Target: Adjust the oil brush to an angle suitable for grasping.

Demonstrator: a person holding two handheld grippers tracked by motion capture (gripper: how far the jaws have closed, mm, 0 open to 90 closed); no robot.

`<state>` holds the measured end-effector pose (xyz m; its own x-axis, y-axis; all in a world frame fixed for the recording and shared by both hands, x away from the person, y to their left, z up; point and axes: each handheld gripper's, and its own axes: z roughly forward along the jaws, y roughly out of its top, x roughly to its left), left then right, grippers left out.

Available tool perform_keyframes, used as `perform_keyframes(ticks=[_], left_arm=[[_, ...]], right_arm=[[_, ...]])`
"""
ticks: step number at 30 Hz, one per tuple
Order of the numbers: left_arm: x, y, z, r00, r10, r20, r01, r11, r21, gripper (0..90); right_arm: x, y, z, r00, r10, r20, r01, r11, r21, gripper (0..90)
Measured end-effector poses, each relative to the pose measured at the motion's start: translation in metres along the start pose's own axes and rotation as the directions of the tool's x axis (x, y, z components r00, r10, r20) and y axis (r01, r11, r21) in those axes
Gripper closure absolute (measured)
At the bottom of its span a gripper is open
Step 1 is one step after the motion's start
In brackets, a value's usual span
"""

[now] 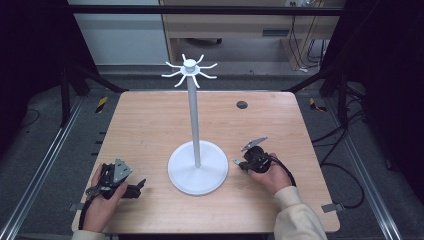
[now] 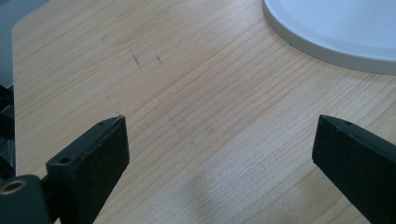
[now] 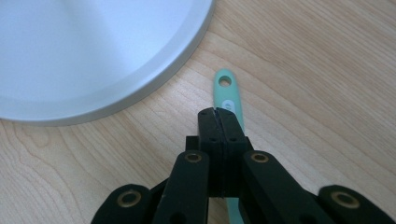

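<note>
The high view looks forward and down from above the near edge of the wooden table [image 1: 150, 125], taking in the whole top. Both gripper views sit low and close over the wood: the left gripper view faces right, the right gripper view faces left. All three share the white stand's round base [image 1: 198, 167] [image 2: 336, 32] [image 3: 88, 56].

Green handle [image 3: 226, 95] partly under shut tool [image 3: 218, 113]
</note>
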<state>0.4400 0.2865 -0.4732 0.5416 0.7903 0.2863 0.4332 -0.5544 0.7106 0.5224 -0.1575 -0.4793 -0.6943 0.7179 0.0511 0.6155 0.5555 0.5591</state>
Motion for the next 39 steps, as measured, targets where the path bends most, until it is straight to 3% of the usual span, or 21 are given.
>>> perform_keyframes(ticks=[6, 12, 22, 30, 39], left_arm=[[0.001, 0.000, 0.000, 1.0000, -0.002, 0.002, 0.002, 1.0000, 0.001, 3.3], [0.002, -0.001, 0.000, 1.0000, -0.002, -0.005, 0.002, 1.0000, 0.002, 3.3], [0.001, -0.001, 0.000, 1.0000, -0.004, -0.007, 0.005, 1.0000, 0.006, 3.3], [0.001, -0.001, 0.000, 0.9999, -0.010, -0.008, 0.010, 1.0000, 0.002, 3.3], [0.001, -0.001, 0.001, 1.0000, -0.004, -0.008, 0.004, 1.0000, 0.008, 3.3]], right_arm=[[0.000, 0.001, -0.007, 0.9999, 0.011, 0.000, -0.011, 1.000, -0.029, 90.0], [0.002, 0.002, -0.015, 0.9997, -0.010, 0.022, 0.010, 1.000, -0.008, 90.0], [-0.002, -0.009, -0.035, 0.9962, -0.065, 0.059, 0.060, 0.994, 0.087, 88.9], [-0.007, -0.015, -0.044, 0.9953, -0.073, 0.064, 0.062, 0.986, 0.152, 84.3], [-0.010, -0.018, -0.038, 0.9971, -0.074, 0.017, 0.068, 0.969, 0.239, 76.5]])
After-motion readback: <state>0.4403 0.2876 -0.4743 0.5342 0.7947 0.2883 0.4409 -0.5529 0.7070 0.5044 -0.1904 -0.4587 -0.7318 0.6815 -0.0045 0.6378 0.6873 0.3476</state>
